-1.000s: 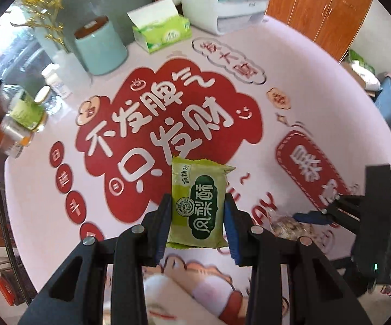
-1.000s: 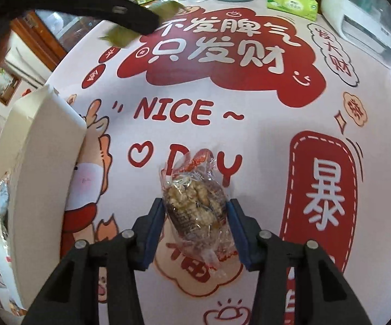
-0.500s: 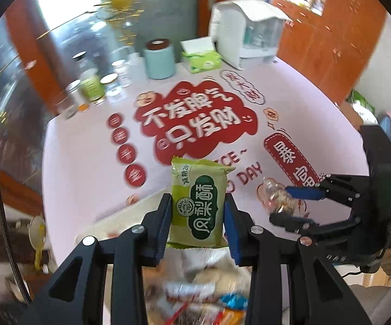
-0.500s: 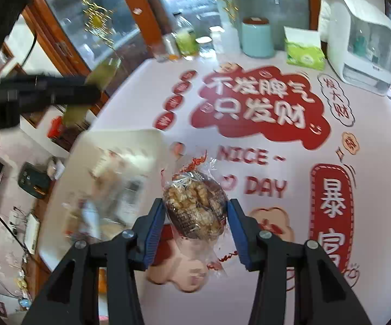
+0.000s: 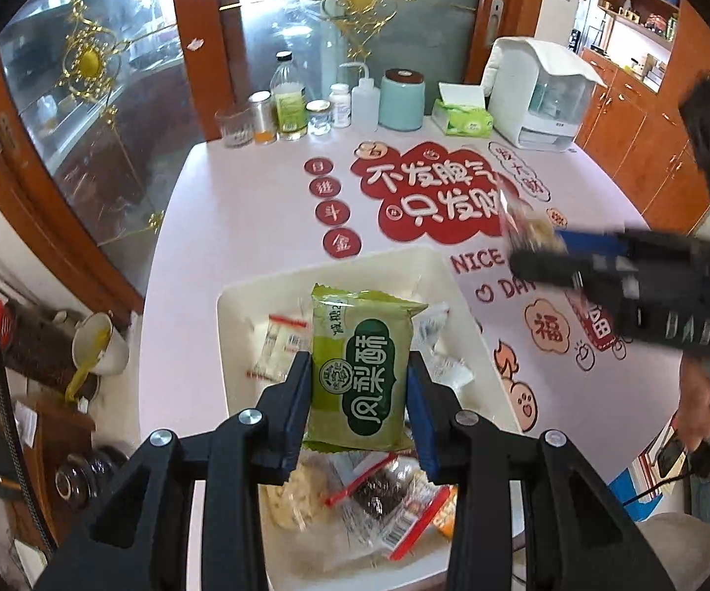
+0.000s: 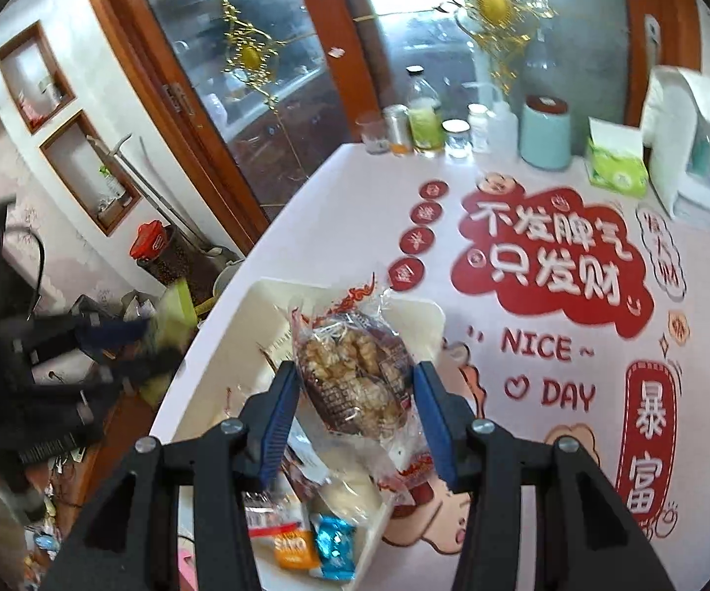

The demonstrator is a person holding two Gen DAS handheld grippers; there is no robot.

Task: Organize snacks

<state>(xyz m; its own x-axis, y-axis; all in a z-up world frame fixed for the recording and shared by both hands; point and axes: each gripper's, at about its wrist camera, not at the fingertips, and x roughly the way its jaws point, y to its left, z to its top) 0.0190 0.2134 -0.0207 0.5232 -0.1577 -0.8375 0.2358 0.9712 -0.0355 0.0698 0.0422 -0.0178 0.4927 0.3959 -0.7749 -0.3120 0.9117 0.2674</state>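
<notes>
Green foil fills the left gripper (image 5: 359, 384): its jaws are clamped on the flat sides of a green pastry packet (image 5: 361, 369), which stands upright between the blue pads and hangs above the white tray (image 5: 237, 325). The right gripper (image 6: 357, 396) is likewise closed on a clear bag of walnut-like pieces (image 6: 355, 374), squeezing it at the waist, with the crimped red-printed end sticking up and the tray's far corner (image 6: 419, 315) just behind it. Below both loads the tray already holds a jumble of wrapped snacks, among them a blue-wrapped sweet (image 6: 334, 546), an orange packet (image 6: 296, 549) and a red-striped clear wrapper (image 5: 384, 497). Beyond the tray, the pink bench (image 5: 237, 226) with its red lettering looks bare of loose snacks, and only bottles, a teal canister (image 5: 402, 101), a tissue box (image 5: 463, 118) and a white appliance (image 5: 537, 93) stand along the far edge. So I'd judge the sorting nearly done: these two packets appear to be the last, and what is left is to lower and release them into the tray. Compared with a second ago, both grippers have travelled from low over the printed bench to a higher spot over the tray, which was barely in view then, and the grips look unchanged.
</notes>
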